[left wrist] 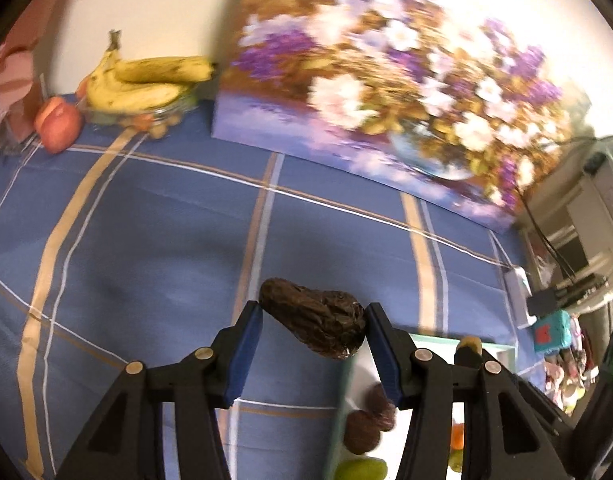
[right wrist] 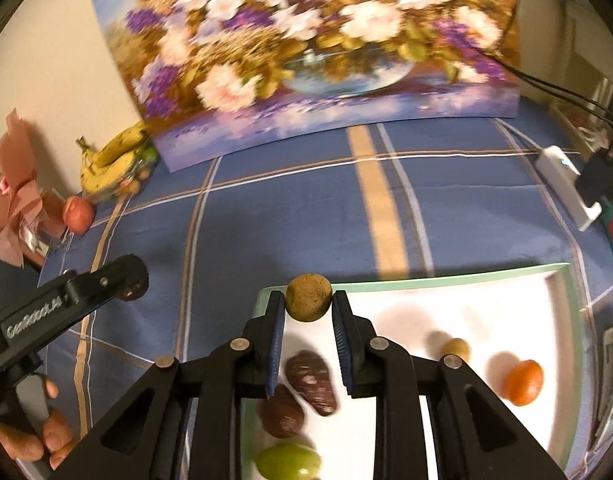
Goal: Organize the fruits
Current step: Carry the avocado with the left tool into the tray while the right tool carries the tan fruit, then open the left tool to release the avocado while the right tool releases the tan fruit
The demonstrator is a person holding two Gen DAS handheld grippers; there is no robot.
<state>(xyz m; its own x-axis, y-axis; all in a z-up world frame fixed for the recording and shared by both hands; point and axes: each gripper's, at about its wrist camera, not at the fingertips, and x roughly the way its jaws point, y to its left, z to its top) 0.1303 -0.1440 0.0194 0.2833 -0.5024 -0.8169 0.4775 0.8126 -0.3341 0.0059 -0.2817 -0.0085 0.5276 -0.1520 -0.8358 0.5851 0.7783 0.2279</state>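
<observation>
The left gripper is clamped on a dark brown, wrinkled, pear-shaped avocado, held above the blue plaid tablecloth just beside the white tray with a mint-green rim. The right gripper pinches a round, tan, speckled fruit over the tray's far-left corner. On the tray lie five fruits — two dark maroon wrinkled ones, one green, one small tan, one orange.
</observation>
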